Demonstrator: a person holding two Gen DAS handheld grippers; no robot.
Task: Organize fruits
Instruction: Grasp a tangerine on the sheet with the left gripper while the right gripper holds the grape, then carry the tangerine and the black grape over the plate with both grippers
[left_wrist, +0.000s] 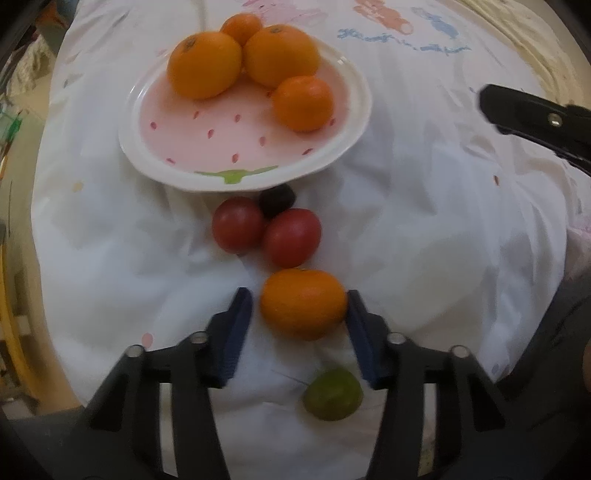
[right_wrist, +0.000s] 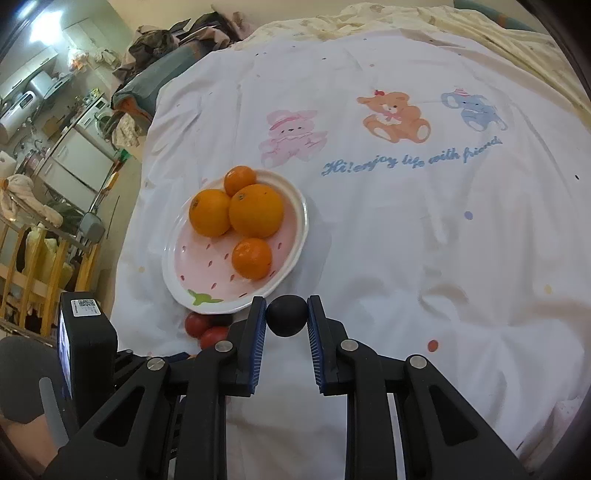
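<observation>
Left gripper (left_wrist: 300, 302) here: I've got its fingers (left_wrist: 236, 325) either side of a loose orange (left_wrist: 303, 303) on the white bedsheet (left_wrist: 424, 221). The right pad touches it, the left one shows a slim gap, so I can't tell if it's really pinched. Just beyond the fingertips sit two red fruits (left_wrist: 291, 242) and a dark one, then the strawberry plate (left_wrist: 155, 155) with four oranges (left_wrist: 205, 64). A green fruit (left_wrist: 332, 394) lies back between the fingers. My right gripper (right_wrist: 287, 317) is clamped on a dark round fruit (right_wrist: 287, 315), just beside the plate's near rim.
</observation>
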